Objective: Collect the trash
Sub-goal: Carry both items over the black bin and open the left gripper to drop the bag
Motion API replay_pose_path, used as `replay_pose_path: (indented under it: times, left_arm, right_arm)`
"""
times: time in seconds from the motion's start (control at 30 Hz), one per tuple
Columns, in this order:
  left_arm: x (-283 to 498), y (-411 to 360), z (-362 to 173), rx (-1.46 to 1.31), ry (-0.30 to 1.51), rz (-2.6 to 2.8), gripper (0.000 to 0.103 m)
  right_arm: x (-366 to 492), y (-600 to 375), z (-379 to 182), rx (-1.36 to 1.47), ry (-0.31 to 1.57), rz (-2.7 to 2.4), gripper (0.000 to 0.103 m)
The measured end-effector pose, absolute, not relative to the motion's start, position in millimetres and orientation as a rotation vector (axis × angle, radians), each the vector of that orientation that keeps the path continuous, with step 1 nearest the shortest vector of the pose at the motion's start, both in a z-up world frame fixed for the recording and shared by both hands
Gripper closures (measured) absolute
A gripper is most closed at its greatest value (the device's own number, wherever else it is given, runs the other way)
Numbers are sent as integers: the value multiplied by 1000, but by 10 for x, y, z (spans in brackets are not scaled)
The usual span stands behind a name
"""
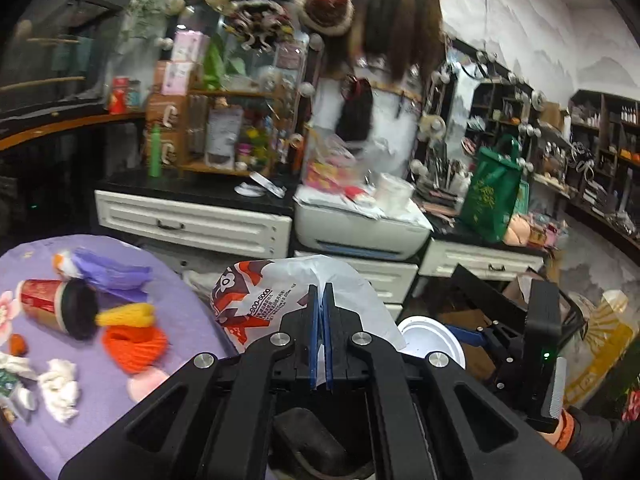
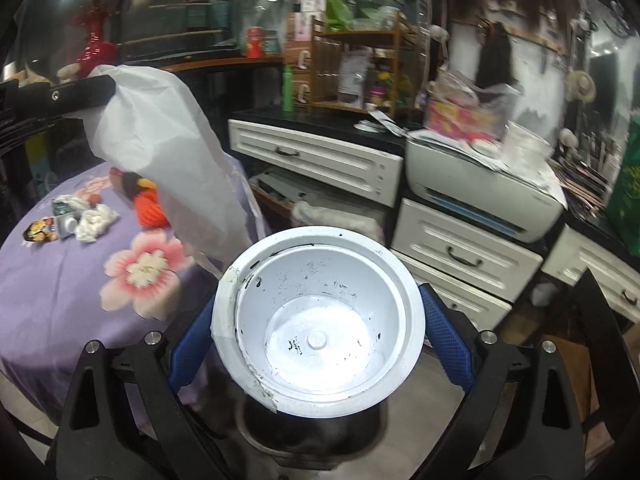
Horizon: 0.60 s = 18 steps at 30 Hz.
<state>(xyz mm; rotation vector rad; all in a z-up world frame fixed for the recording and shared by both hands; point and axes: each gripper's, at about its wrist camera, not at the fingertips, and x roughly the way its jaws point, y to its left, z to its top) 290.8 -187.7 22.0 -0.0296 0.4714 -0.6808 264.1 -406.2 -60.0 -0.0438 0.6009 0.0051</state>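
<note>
Two hand-held grippers: you hold one in each hand, and each has something in its grasp.
Round worktop, far left: the purple flowered cloth [image 1: 188,320] carries the loose trash, well apart from both of your grippers.
Trash on the cloth: a red paper cup [image 1: 44,304] lies on its side with its dark lid [image 1: 80,308] toward you; next to it sit a purple wrapper [image 1: 108,272], a yellow piece [image 1: 128,314] and an orange knitted piece [image 1: 136,348].
Tissue: a crumpled white wad [image 1: 60,388] lies near the cloth's front edge, with more scraps at the far left, too blurred to name.
Your left hand-held gripper [image 1: 322,320]: its blue pads are pressed together on the upper edge of a white plastic bag [image 1: 256,300] with red print; the bag hangs from them beside the worktop's edge.
Same bag from your right camera: it hangs as a pale sheet [image 2: 160,152] in front of the cloth.
Your right hand-held gripper [image 2: 320,340]: its jaws stand wide, one blue pad [image 2: 446,340] on each side of a white plastic bowl [image 2: 320,320], gripping it by the outer wall.
Bowl: empty, smeared with dark specks inside, held in the air, mouth facing the camera.
Behind, right: white drawers [image 2: 320,160] and a printer [image 2: 480,192] under clutter.
</note>
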Motion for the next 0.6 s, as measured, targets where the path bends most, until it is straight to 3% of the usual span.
replay_pose_path:
  times: [0.6]
  left_arm:
    - [3351,-2874,-1768,106,959,-668,100]
  right_arm:
    - [2572,-4618,-1456,19,739,-108,10]
